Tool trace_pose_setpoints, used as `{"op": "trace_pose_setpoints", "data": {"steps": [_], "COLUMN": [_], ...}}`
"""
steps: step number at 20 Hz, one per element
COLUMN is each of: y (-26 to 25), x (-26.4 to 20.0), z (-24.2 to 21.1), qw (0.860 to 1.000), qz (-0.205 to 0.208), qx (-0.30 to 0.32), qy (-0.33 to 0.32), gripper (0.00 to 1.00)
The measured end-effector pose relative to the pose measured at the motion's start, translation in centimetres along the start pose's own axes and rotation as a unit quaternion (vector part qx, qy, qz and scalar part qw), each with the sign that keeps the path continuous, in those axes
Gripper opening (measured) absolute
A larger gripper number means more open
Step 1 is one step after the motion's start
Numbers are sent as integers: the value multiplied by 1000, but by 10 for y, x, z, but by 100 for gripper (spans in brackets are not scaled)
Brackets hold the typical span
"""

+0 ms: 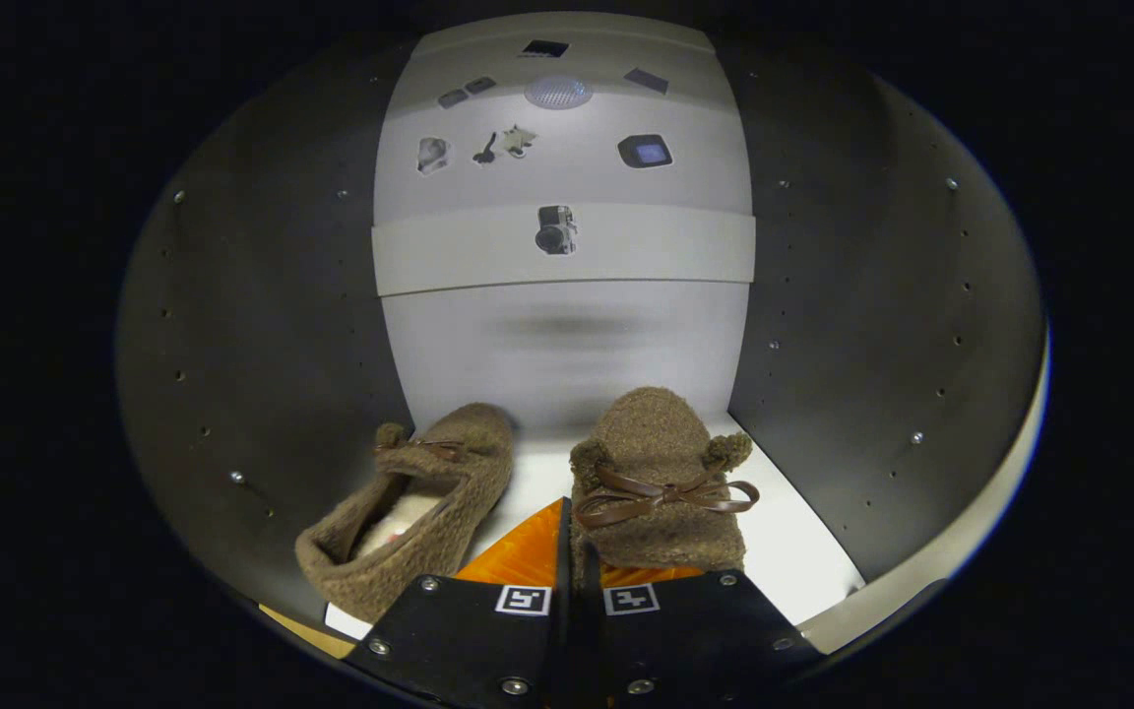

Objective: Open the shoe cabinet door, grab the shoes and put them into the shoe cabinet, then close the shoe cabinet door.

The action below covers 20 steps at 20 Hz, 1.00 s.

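I see my gripper (pixel 567 581) inside the shoe cabinet (pixel 262 325), so the door must be open. Its fingers pinch the heel edge of 1 shoe, the right slipper (pixel 661 473), just ahead of them. The left slipper (pixel 419 512) sits beside it on the cabinet floor. I think letting go and shutting the door are left. The door and the pinch itself are hidden.

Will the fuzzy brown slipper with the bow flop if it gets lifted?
Probably a bit: the fuzzy brown slipper with the leather bow looks soft and woolly, so it may sag. It likely feels light and grips well. The hand-held gripper seems to pinch its edge, fingers nearly together.
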<state>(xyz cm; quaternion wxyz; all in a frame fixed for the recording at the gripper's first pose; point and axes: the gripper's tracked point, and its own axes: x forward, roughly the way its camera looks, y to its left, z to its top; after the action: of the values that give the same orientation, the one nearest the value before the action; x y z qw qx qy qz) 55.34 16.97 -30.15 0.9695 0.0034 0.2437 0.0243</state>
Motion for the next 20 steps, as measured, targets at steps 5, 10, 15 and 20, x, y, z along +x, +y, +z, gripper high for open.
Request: {"op": "trace_pose_setpoints", "data": {"steps": [5, 10, 15, 20], "y": [2, -3, 2, 2], "x": [32, 57, 52, 31], "z": [7, 5, 7, 10], "qw": [1000, 999, 999, 999], "qz": [12, 2, 12, 18], "qx": [-3, 32, 33, 46], "qy": [3, 19, 12, 13], "gripper": [5, 11, 30, 53]}}
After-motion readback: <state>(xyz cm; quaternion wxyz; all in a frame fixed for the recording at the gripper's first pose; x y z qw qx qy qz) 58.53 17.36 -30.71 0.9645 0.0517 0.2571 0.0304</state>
